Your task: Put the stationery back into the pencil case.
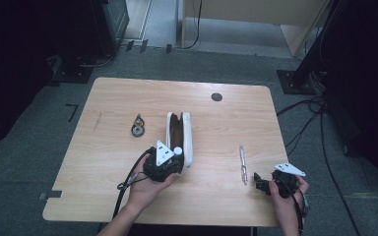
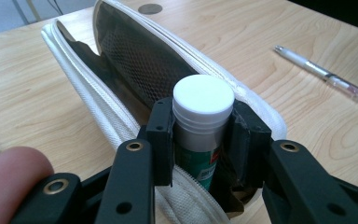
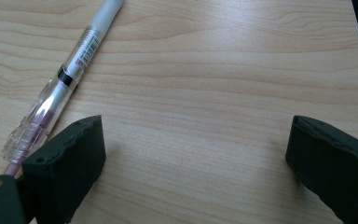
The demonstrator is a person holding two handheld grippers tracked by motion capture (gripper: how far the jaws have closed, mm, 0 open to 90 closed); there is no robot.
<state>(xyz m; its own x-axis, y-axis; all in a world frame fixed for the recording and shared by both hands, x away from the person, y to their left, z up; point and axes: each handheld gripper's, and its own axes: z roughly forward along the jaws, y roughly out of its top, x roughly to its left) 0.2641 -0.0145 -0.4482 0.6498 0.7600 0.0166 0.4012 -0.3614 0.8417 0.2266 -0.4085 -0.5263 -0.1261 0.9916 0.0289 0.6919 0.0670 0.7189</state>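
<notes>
Wooden table (image 1: 103, 162) on grey floor carries everything. Between the left gripper (image 2: 200, 140) jaws, pinched on both sides, stands a white-capped tube (image 2: 203, 116) with a green label, held over the near end of an open white pencil case (image 2: 116, 70); the left gripper view alone shows its mesh lining. Beyond the right gripper (image 3: 196, 154), jaws spread wide over bare wood, a pen (image 3: 67, 70) lies by the left jaw, tip hidden. A small dark object (image 1: 138, 127) is unclear.
</notes>
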